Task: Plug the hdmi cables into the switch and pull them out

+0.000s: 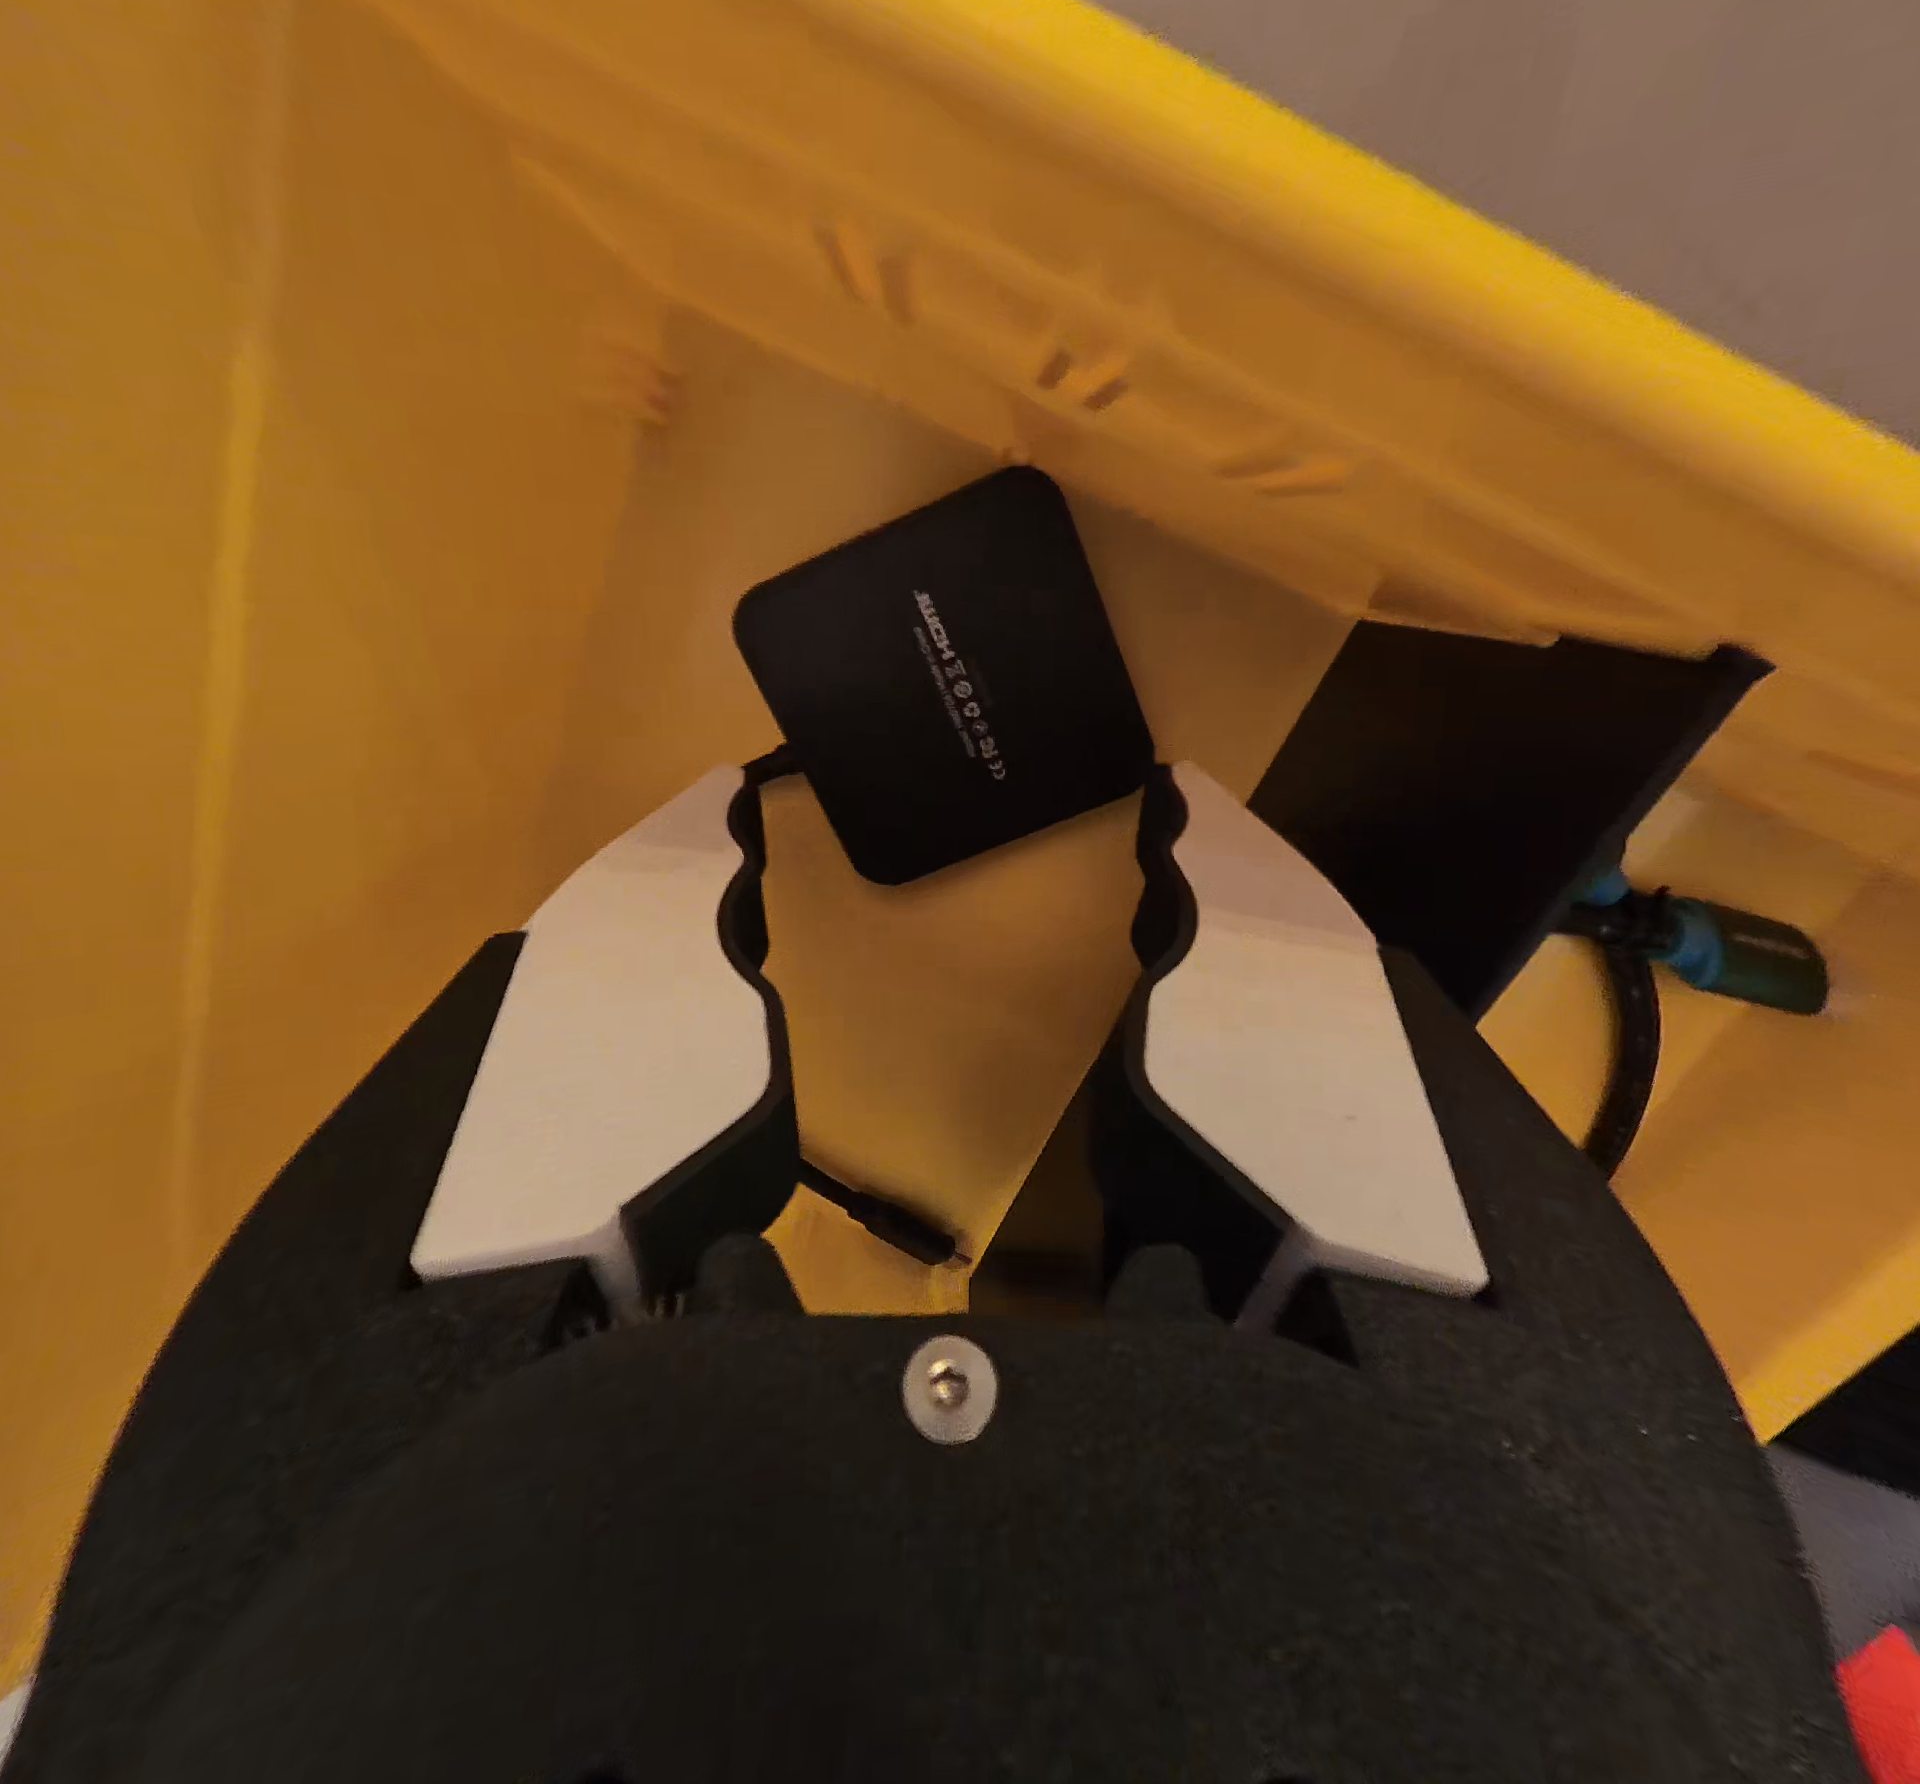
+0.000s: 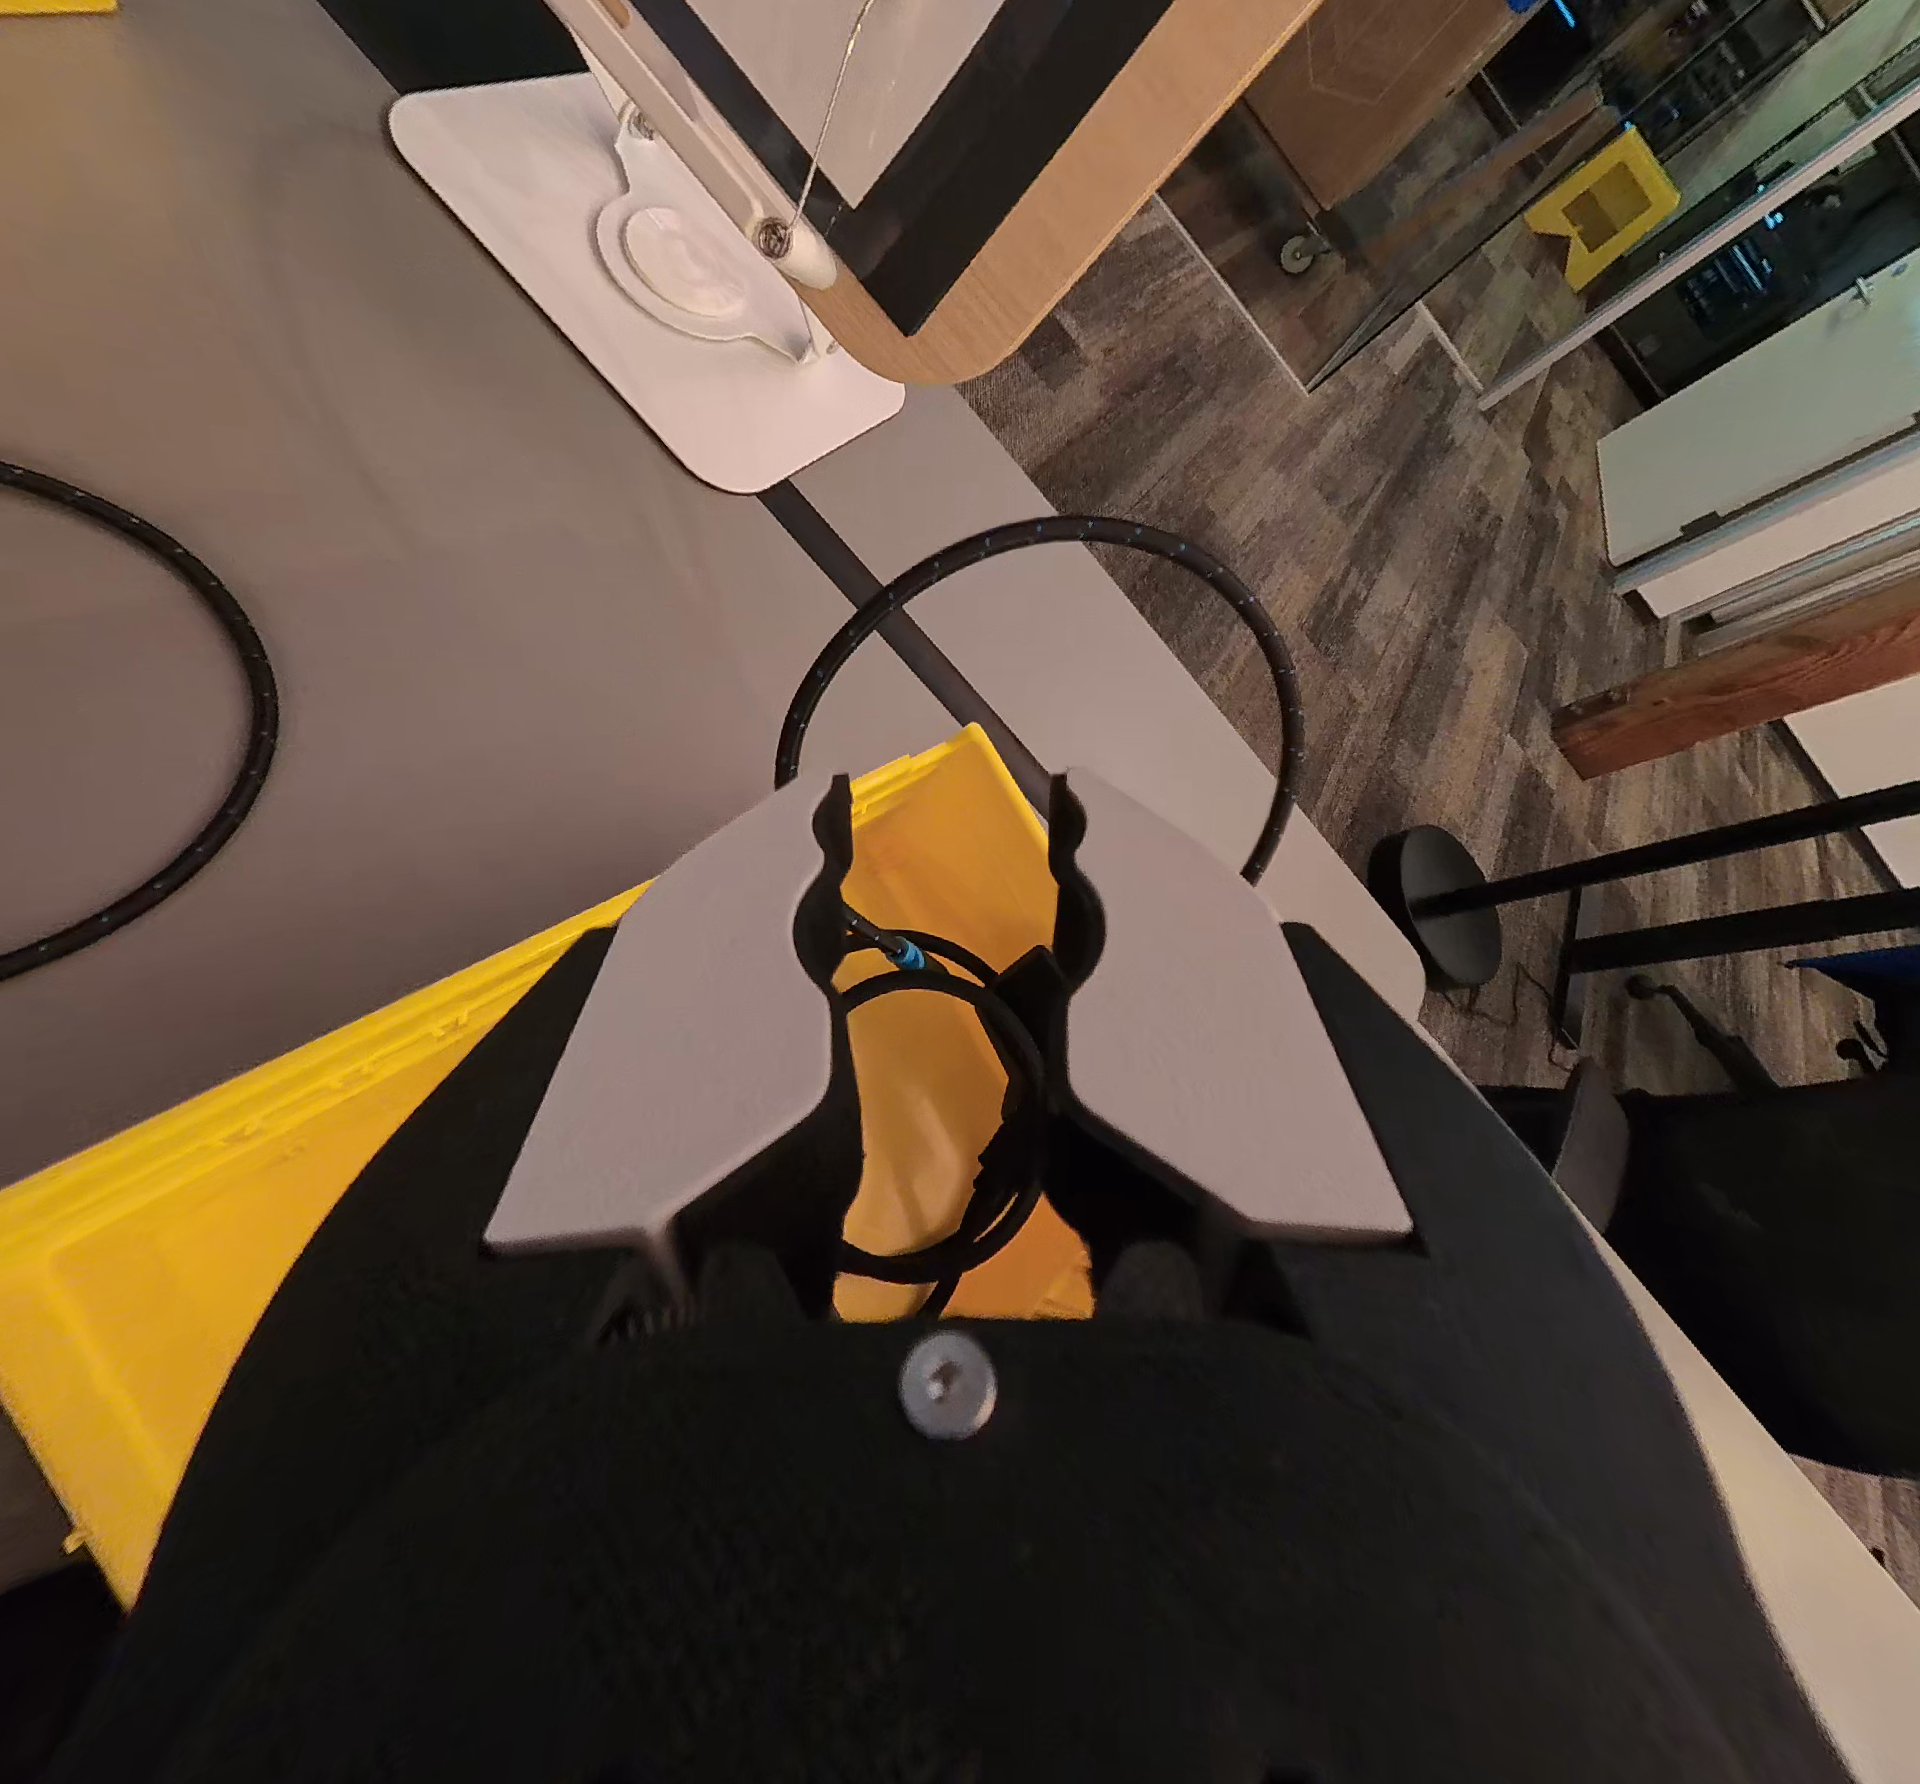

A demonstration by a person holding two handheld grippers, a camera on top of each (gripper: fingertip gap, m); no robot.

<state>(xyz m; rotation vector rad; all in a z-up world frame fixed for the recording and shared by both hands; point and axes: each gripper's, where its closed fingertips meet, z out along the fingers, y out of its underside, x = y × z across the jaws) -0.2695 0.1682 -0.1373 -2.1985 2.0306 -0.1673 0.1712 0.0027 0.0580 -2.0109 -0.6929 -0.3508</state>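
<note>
Yellow bin (image 1: 312, 487) beneath left tongs (image 1: 956, 799) (agape)

Office: glass partitions (image 2: 1714, 176), carpet tiles (image 2: 1403, 539), desk (image 2: 468, 539).

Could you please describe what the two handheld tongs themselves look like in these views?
Both match: the left tongs and right tongs have a matte black, rough-textured body with one silver screw in the middle, and two broad pale grey-white fingers lined with wavy black inner pads. No cables, sleeves or markings are visible on them.
</note>
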